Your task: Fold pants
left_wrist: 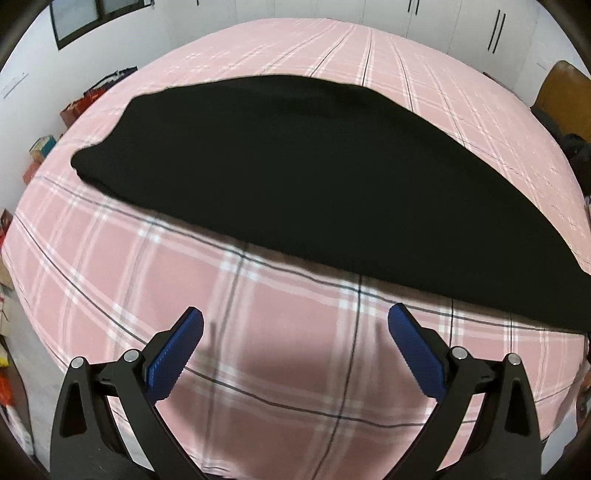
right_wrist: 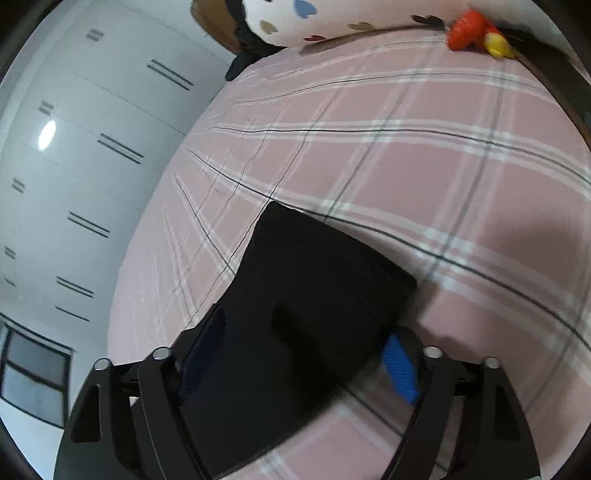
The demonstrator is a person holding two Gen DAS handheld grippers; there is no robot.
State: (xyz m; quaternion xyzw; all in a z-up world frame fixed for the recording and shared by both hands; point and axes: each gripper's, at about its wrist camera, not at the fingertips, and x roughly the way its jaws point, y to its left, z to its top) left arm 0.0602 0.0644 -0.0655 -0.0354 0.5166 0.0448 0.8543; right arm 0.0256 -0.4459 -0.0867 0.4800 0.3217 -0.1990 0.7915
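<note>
The black pants (left_wrist: 295,177) lie flat as one long dark band across the pink plaid bed (left_wrist: 280,350). My left gripper (left_wrist: 295,312) hovers open over bare sheet just short of the pants' near edge, with nothing between its blue pads (left_wrist: 173,362). In the right wrist view one squared end of the pants (right_wrist: 314,295) runs up between the fingers of my right gripper (right_wrist: 306,321). Its jaws stand wide on either side of the cloth, which lies flat and unbunched. The blue right pad (right_wrist: 400,369) shows beside the fabric; the left pad is in shadow.
White wardrobe doors (right_wrist: 92,166) stand beyond the bed's far side. A pillow (right_wrist: 332,18) and a red and yellow toy (right_wrist: 476,31) lie at the head of the bed. Boxes and bags (left_wrist: 74,110) sit on the floor by the wall.
</note>
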